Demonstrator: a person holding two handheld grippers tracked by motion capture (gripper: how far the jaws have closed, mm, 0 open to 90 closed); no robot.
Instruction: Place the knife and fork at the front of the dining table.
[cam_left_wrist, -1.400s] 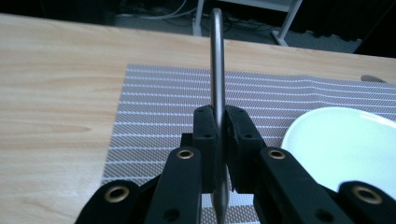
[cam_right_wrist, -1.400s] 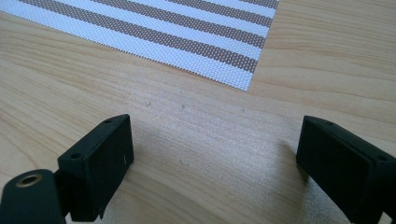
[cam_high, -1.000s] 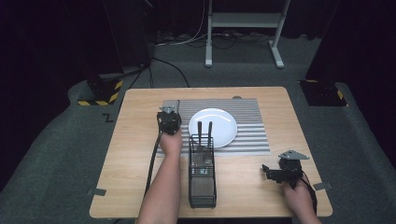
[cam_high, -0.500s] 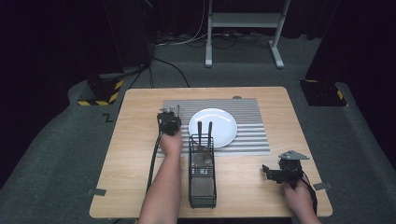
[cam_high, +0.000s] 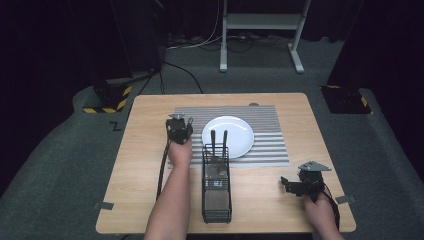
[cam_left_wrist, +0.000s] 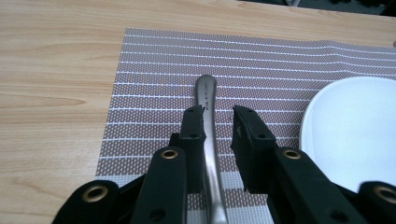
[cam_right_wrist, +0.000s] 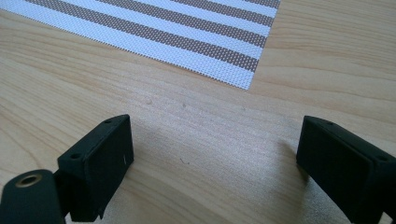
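Observation:
In the left gripper view a silver utensil handle (cam_left_wrist: 206, 93) lies on the striped placemat (cam_left_wrist: 154, 70), running between the jaws of my left gripper (cam_left_wrist: 218, 114). Those jaws have just been opening: the handle rests by the left pad and a gap shows at the right pad. In the high view the left gripper (cam_high: 179, 127) sits at the placemat's (cam_high: 270, 117) left edge, beside the white plate (cam_high: 237, 130). My right gripper (cam_high: 287, 184) stands wide open over bare wood near the table's right front, nothing between its jaws (cam_right_wrist: 215, 154).
A black wire caddy (cam_high: 216, 195) stands in front of the plate and holds two dark-handled utensils (cam_high: 218, 142) upright at its far end. The plate's rim (cam_left_wrist: 350, 121) lies just right of the left gripper. The wooden table (cam_high: 140, 165) has bare areas on both sides.

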